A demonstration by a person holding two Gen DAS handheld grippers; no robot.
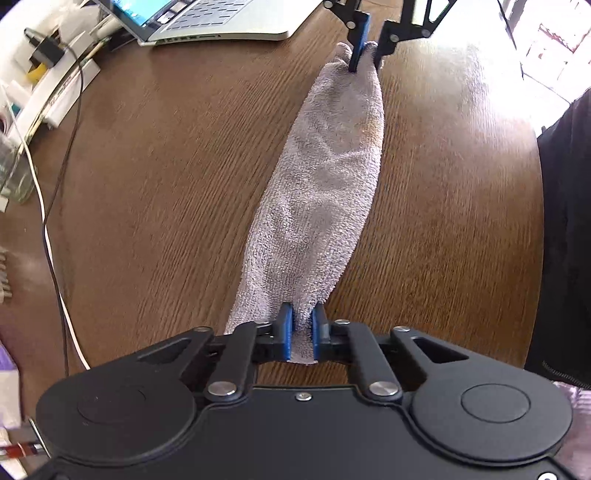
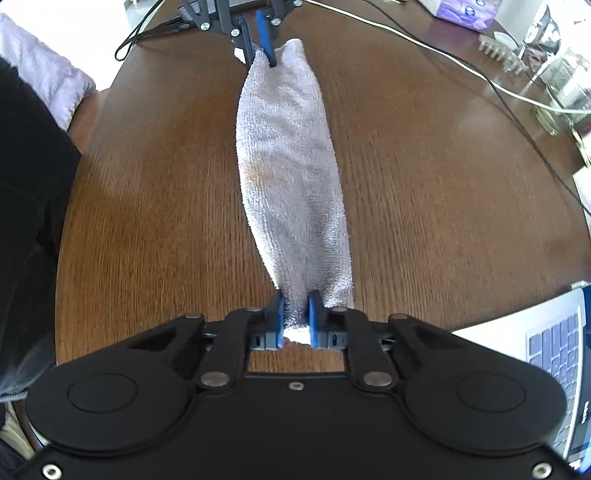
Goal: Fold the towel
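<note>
A grey-white terry towel [image 1: 325, 184] hangs stretched in a long band between my two grippers, above the brown wooden table [image 1: 166, 166]. My left gripper [image 1: 302, 314] is shut on its near end. My right gripper [image 1: 365, 61] is shut on its far end. In the right wrist view the same towel [image 2: 291, 177] runs from my right gripper [image 2: 296, 301], shut on its near end, to my left gripper [image 2: 263, 57] at the far end. A faint brownish stain shows near the towel's middle.
A laptop [image 1: 221, 18] sits at the table's far edge and shows at the right of the right wrist view [image 2: 554, 343]. White and black cables [image 1: 55, 221] run along the left side. A glass jar [image 2: 561, 96] and a purple box [image 2: 465, 13] stand beyond. The person's dark clothing [image 1: 565, 240] is at the right.
</note>
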